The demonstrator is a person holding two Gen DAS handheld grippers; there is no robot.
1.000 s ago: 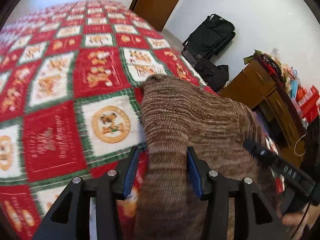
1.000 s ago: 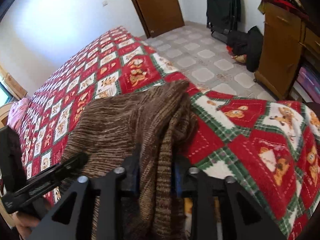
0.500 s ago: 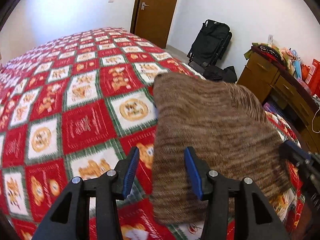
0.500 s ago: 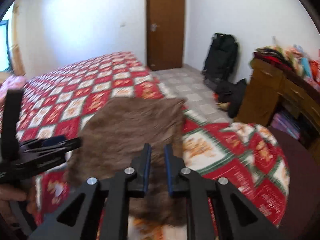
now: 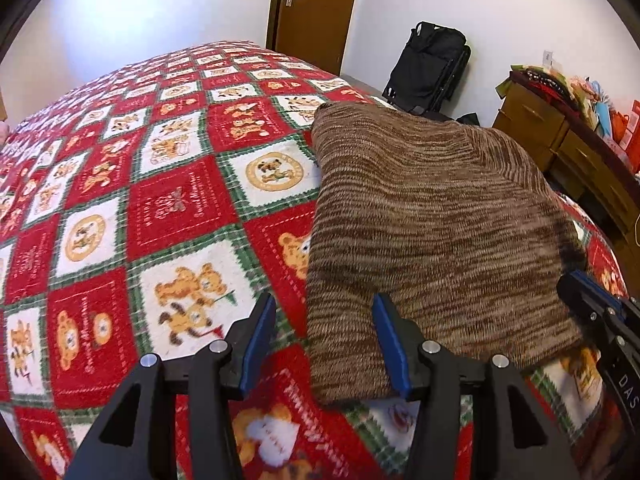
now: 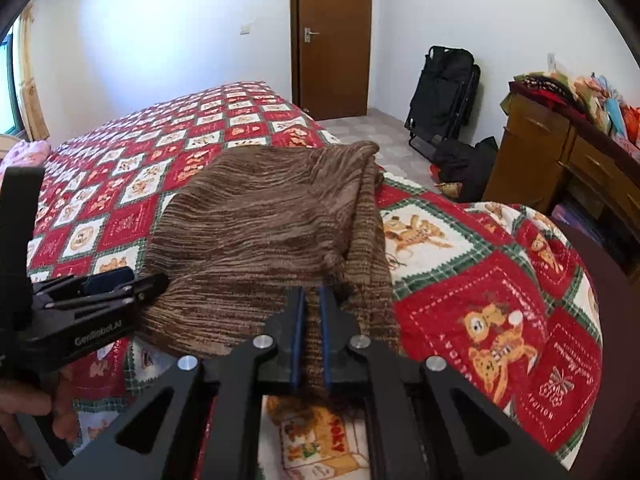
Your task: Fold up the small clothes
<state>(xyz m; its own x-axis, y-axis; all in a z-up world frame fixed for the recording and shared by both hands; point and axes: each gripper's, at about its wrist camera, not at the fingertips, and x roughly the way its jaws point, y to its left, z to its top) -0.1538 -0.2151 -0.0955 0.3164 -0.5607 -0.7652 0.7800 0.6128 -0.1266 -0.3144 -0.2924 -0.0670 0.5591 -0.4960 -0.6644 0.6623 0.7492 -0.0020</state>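
Observation:
A brown striped knit garment [image 5: 424, 216] lies folded flat on the bed's red, white and green bear-print blanket [image 5: 168, 208]; it also shows in the right wrist view [image 6: 264, 236]. My left gripper [image 5: 324, 320] is open, its jaws wide apart above the garment's near left corner, holding nothing. My right gripper [image 6: 312, 320] has its blue pads nearly together over the garment's near edge, with a narrow gap; brown knit shows in that gap, but a grip is unclear. Each gripper shows in the other's view, the left [image 6: 108, 284] and the right [image 5: 592, 300].
The bed's edge runs close on the right. Beyond it are a tiled floor [image 6: 384, 136], a wooden dresser [image 6: 560, 168] piled with colourful items, a black folded stroller [image 6: 444, 92], dark bags [image 6: 464, 160] and a brown door [image 6: 332, 36]. A pink item [image 6: 24, 152] lies far left.
Both grippers have pulled back and risen from the garment. The right gripper held a raised fold a second ago; the garment now lies flat. The left gripper stayed open.

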